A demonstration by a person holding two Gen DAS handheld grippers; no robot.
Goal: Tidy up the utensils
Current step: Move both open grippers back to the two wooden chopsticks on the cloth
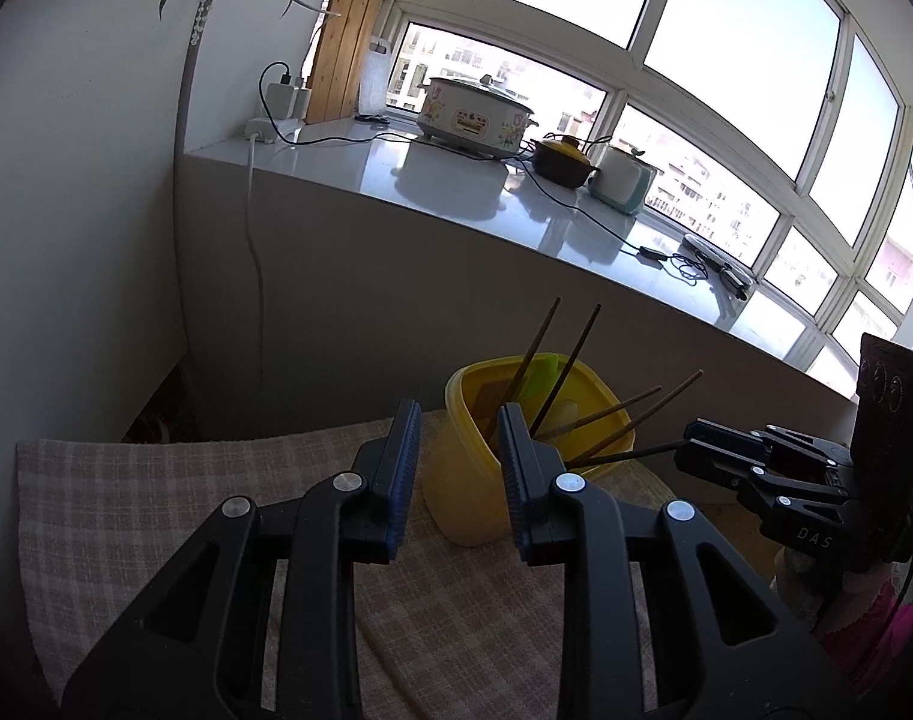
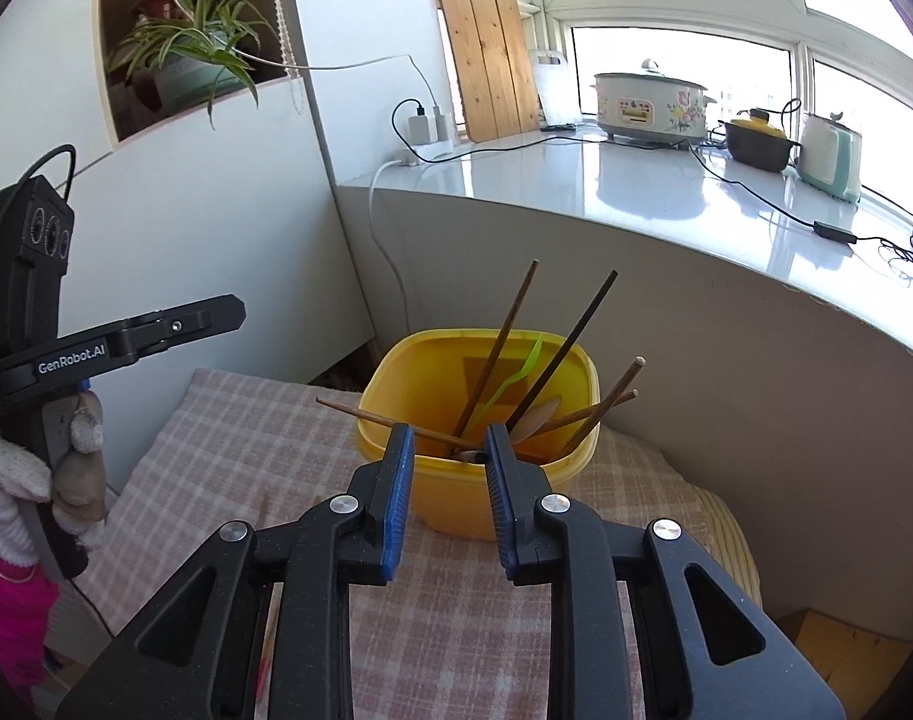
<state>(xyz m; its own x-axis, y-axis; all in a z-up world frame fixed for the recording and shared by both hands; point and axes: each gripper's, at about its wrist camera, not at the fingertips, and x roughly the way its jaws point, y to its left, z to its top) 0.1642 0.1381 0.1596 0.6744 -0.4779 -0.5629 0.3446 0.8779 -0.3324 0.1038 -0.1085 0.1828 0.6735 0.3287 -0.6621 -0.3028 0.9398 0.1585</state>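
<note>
A yellow plastic tub (image 2: 456, 498) stands on a checked cloth (image 2: 240, 450); it also shows in the left wrist view (image 1: 474, 498). It holds several brown chopsticks (image 2: 498, 354), a green utensil (image 2: 519, 375) and a wooden spoon (image 2: 537, 414). One chopstick (image 2: 390, 421) lies across the tub's near rim, its end between my right gripper's tips. My right gripper (image 2: 447, 444) is open at the near rim. My left gripper (image 1: 456, 426) is open and empty, left of the tub. One more chopstick (image 2: 263, 510) lies on the cloth.
A grey counter (image 2: 666, 192) behind the tub carries a slow cooker (image 2: 651, 103), a brown pot (image 2: 756, 143), a small white appliance (image 2: 828, 156) and cables. A white cabinet with a plant (image 2: 186, 48) stands left. The cloth's right edge drops to a wooden surface (image 2: 846, 654).
</note>
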